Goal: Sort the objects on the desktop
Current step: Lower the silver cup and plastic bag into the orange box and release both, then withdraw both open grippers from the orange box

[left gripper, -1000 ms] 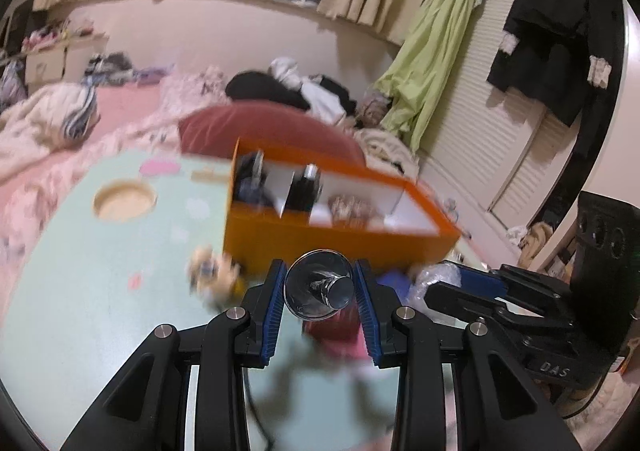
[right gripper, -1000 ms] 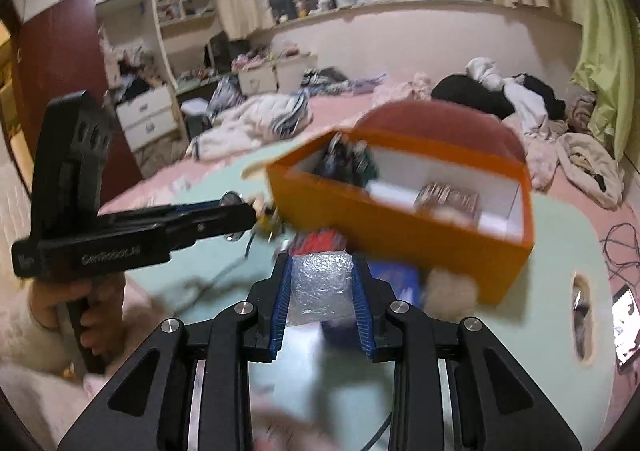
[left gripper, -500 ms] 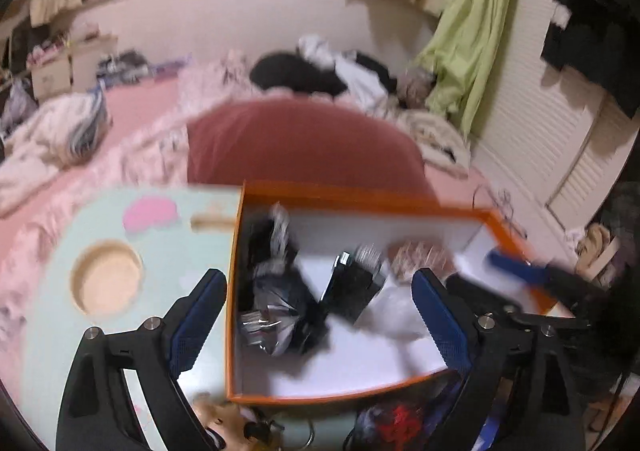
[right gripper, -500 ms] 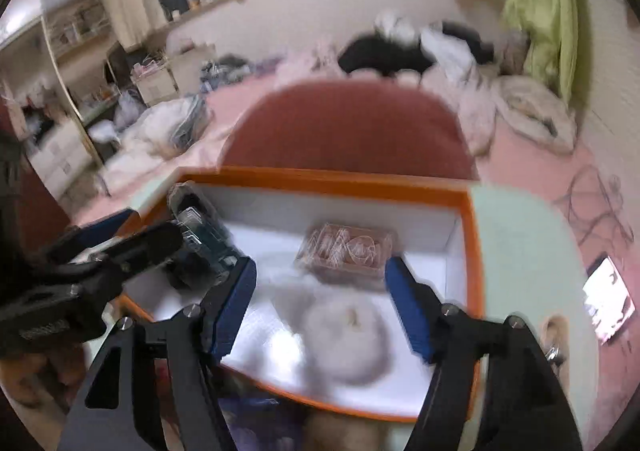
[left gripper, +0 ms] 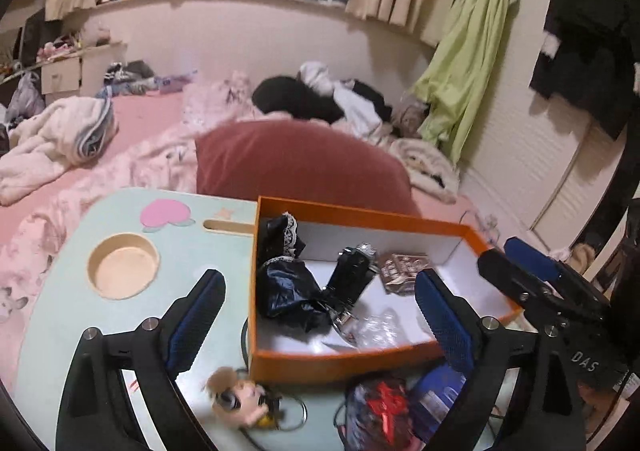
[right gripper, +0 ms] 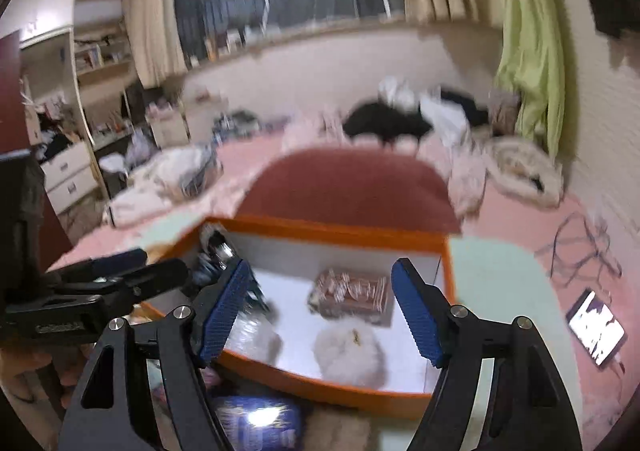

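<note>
An orange box (left gripper: 340, 365) with a white inside stands on the pale green lap table (left gripper: 60, 311). In it lie a black lacy cloth (left gripper: 288, 291), a black clip (left gripper: 352, 279), a clear patterned case (left gripper: 404, 267) and a crinkled clear wrap (left gripper: 380, 327). My left gripper (left gripper: 316, 323) is open and empty above the box's near left. My right gripper (right gripper: 324, 311) is open and empty over the box (right gripper: 332, 391); below it lie the case (right gripper: 352, 291), a white fluffy ball (right gripper: 348, 355) and the wrap (right gripper: 252, 335).
In front of the box lie a small doll keychain (left gripper: 240, 399), a red-and-dark pouch (left gripper: 380, 411) and a blue packet (left gripper: 436, 391). The table has a round cup hole (left gripper: 122, 265). A red cushion (left gripper: 300, 167) and the bed lie behind. A phone (right gripper: 596, 327) lies at right.
Both grippers moved up over the box and opened: the left let go of a shiny round object, the right of the clear wrap, which now lies in the box.
</note>
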Available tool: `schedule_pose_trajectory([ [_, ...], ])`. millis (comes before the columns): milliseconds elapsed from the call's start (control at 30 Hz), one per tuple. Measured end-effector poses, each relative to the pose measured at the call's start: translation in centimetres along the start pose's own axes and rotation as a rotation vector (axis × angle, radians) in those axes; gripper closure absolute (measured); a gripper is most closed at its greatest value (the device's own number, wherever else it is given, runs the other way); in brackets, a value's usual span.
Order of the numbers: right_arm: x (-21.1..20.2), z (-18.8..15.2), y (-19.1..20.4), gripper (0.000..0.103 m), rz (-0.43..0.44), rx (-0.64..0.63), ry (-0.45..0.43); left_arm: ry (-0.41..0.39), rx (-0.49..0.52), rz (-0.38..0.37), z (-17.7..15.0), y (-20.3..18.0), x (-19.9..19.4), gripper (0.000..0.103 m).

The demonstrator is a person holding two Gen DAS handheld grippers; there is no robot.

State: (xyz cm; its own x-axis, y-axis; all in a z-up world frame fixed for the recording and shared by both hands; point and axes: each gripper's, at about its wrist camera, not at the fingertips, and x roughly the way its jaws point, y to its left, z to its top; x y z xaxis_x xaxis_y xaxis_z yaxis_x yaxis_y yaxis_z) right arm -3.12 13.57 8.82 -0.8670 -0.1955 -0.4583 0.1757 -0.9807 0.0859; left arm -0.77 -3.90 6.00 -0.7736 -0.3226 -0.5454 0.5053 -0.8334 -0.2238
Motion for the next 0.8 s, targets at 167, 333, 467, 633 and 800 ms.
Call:
schedule_pose_trajectory([
  [167, -3.1, -1.1, 1.4, 0.029, 0.043, -0.029, 0.045, 0.037, 0.073, -0.005, -2.7, -0.6, -3.2, 0.008],
  [333, -4.8, -4.9, 1.4, 0.029, 0.057, -0.024, 0.16, 0.145, 0.106, 0.016, -7.2, -0.5, -4.3, 0.008],
  [467, -4.5, -7.1, 1.0, 0.029, 0.049, -0.026, 0.245, 0.233, 0.167, 0.084, -9.4, -0.6, -3.0, 0.007],
  [633, -2.7, -8.7, -0.2, 0.019, -0.005, 0.012, 0.357, 0.261, 0.237, 0.14, -9.8, -1.7, -2.0, 0.001],
  [800, -2.2, -8.9, 0.9, 0.008, -0.058, -0.063, 0.391, 0.255, 0.234, 0.139, -9.8, -1.8, -2.0, 0.001],
])
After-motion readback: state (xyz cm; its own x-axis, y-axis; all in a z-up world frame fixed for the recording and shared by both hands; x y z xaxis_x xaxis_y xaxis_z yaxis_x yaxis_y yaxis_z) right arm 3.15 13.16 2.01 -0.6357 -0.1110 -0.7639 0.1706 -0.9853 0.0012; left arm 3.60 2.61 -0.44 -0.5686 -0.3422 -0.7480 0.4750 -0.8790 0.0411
